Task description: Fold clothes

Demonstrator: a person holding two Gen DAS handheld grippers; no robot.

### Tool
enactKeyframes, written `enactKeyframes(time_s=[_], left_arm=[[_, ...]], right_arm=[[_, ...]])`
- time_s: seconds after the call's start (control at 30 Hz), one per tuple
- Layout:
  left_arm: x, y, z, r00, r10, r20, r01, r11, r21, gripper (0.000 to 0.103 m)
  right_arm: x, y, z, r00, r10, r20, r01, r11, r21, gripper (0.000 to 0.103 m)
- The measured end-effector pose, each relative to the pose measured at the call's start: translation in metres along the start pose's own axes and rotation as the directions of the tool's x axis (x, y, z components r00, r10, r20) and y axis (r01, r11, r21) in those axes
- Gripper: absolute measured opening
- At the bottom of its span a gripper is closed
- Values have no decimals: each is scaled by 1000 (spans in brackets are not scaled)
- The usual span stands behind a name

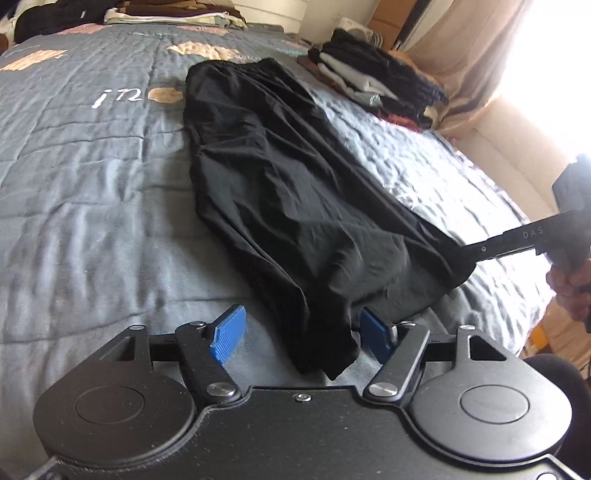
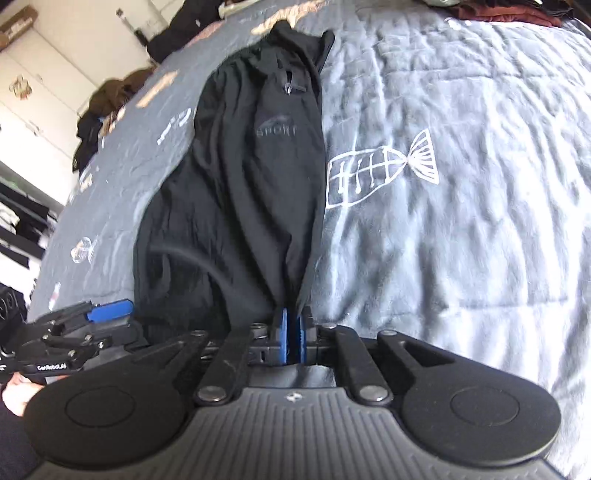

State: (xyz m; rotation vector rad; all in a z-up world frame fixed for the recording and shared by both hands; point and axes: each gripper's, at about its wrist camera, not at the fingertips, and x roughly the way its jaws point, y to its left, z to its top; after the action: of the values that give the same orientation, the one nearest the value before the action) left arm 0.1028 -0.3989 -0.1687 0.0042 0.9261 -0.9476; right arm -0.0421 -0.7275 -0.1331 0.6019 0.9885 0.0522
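A pair of black sport trousers lies lengthwise on the grey quilt, waistband at the far end. In the left wrist view my left gripper is open, its blue pads wide apart, and the near hem of the trousers lies between them, close to the right-hand pad. In the right wrist view the same trousers show a "SPORT" print and a zip pocket. My right gripper is shut on the other corner of the hem, cloth bunched between its blue pads. The left gripper appears at the lower left of that view.
The bed's grey quilt carries white fish drawings. A stack of folded clothes sits at the far right edge of the bed; more clothes are heaped at the far end. A curtain and a bright window stand to the right.
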Motion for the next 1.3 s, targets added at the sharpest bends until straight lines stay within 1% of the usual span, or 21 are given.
enactKeyframes(time_s=[0.03, 0.07, 0.1, 0.13, 0.27, 0.33, 0.47, 0.57, 0.63, 0.7, 0.73, 0.77, 0.8, 0.83, 0.87, 0.93, 0.97, 1.0, 1.13, 1.23, 1.3], left_arm=[[0, 5, 0, 1000, -22, -2, 22, 999, -26, 68], [2, 9, 1, 999, -44, -5, 44, 998, -55, 68], [3, 13, 1, 998, -66, -8, 65, 994, -83, 68], [5, 17, 1, 996, -88, -10, 87, 990, -112, 67], [12, 34, 3, 984, -177, -12, 169, 959, -226, 66], [20, 41, 3, 973, -229, -3, 219, 934, -283, 66], [44, 51, 7, 954, -299, 14, 284, 886, -366, 66], [62, 54, 11, 940, -339, 29, 319, 851, -418, 66], [71, 52, 13, 930, -364, 41, 345, 833, -433, 68], [77, 49, 13, 920, -389, 48, 369, 817, -442, 67], [81, 47, 13, 914, -402, 52, 381, 810, -447, 65], [82, 46, 12, 909, -414, 50, 390, 803, -451, 50], [83, 45, 10, 904, -426, 44, 397, 797, -456, 35], [85, 46, 7, 899, -437, 33, 401, 790, -464, 10], [84, 48, 4, 899, -438, 27, 398, 787, -471, 10], [82, 54, -3, 902, -430, 35, 392, 783, -483, 8], [81, 57, -5, 899, -436, 44, 397, 769, -500, 8], [81, 59, -6, 900, -434, 45, 395, 765, -509, 8], [85, 52, -2, 931, -366, -13, 315, 819, -480, 12], [85, 50, 1, 927, -374, -25, 316, 816, -484, 11], [83, 49, 2, 919, -393, -19, 334, 805, -491, 8]], right_arm=[[-5, -3, 0, 1000, 23, 13, -23, 1000, 10, 26], [-6, -6, 0, 999, 40, 15, -40, 999, 23, 35], [-6, -10, 2, 998, 56, 14, -56, 998, 37, 49], [-6, -14, 3, 997, 71, 14, -72, 996, 50, 56], [13, -22, 7, 994, 97, -43, -95, 994, 56, 63], [22, -27, 9, 992, 107, -59, -104, 992, 66, 65], [31, -28, 14, 989, 134, -61, -129, 989, 71, 72], [38, -25, 18, 987, 148, -61, -144, 988, 63, 83], [42, -22, 18, 986, 156, -57, -153, 987, 51, 94], [45, -18, 18, 985, 163, -52, -162, 986, 37, 101], [47, -16, 18, 985, 167, -50, -166, 986, 31, 102], [49, -15, 19, 984, 175, -44, -173, 984, 39, 102], [50, -15, 21, 982, 183, -37, -181, 982, 51, 101], [49, -16, 22, 977, 210, -30, -208, 976, 71, 93], [49, -18, 22, 967, 254, -32, -250, 963, 99, 84], [52, -20, 21, 952, 301, -61, -290, 946, 146, 15], [54, -19, 20, 952, 299, -66, -287, 946, 154, 10], [55, -18, 19, 954, 292, -69, -279, 947, 159, 10], [59, -16, 15, 962, 264, -73, -249, 953, 174, 8], [55, -18, 12, 965, 256, -57, -240, 950, 200, 7], [52, -16, 11, 967, 250, -55, -235, 951, 200, 7]])
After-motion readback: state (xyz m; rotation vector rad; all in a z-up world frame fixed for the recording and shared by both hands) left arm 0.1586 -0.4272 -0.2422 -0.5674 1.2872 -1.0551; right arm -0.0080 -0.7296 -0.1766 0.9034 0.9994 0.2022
